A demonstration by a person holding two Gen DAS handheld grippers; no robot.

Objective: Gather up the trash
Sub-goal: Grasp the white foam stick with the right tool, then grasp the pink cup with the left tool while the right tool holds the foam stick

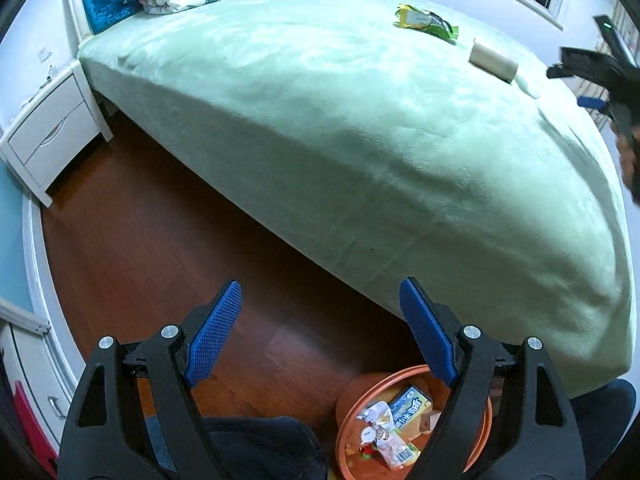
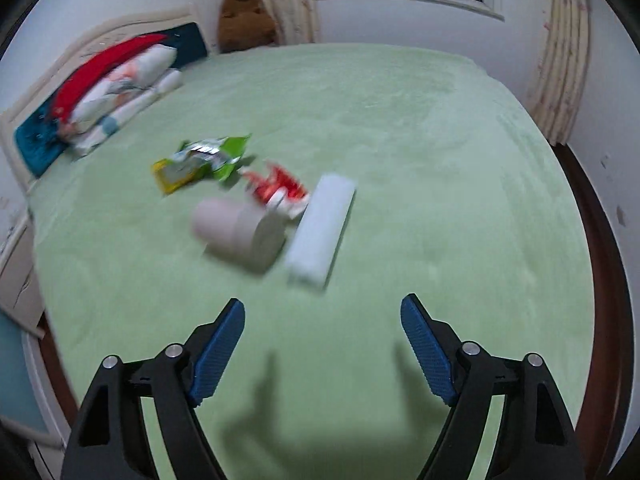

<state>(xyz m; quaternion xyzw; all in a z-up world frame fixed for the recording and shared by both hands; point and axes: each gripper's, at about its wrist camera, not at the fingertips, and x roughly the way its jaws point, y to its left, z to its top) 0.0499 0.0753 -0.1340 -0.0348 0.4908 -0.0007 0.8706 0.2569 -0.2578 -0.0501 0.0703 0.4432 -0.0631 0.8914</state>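
1. The trash yet to be collected lies in a loose cluster near the middle of the green bed (image 2: 400,128): a green-and-yellow snack wrapper (image 2: 200,162), a red-and-white wrapper (image 2: 280,192), a pale roll (image 2: 240,232) lying on its side and a white flat packet (image 2: 322,232). The roll, the red wrapper and the white packet touch or nearly touch; the green wrapper sits just beside them, toward the headboard.
2. The right gripper (image 2: 322,344) hangs over the bed on the near side of that cluster, tilted down at it, its jaws spread wide with nothing between them. I judge it is lined up to pick the nearest piece, the roll or the white packet; the view is blurred, so finer detail is lost.
3. The left gripper (image 1: 320,328) is over the wooden floor (image 1: 140,220) beside the bed, jaws also wide and empty, right above the orange bin (image 1: 352,408).
4. The bin stands on the floor against the bed's edge, by the person's dark trouser leg (image 1: 260,448), and already holds several wrappers and a small carton (image 1: 408,404). That spot keeps the carry from bed to bin short.
5. Folded bedding (image 2: 120,92) and a brown plush toy (image 2: 244,20) at the head of the bed look like belongings, not trash.
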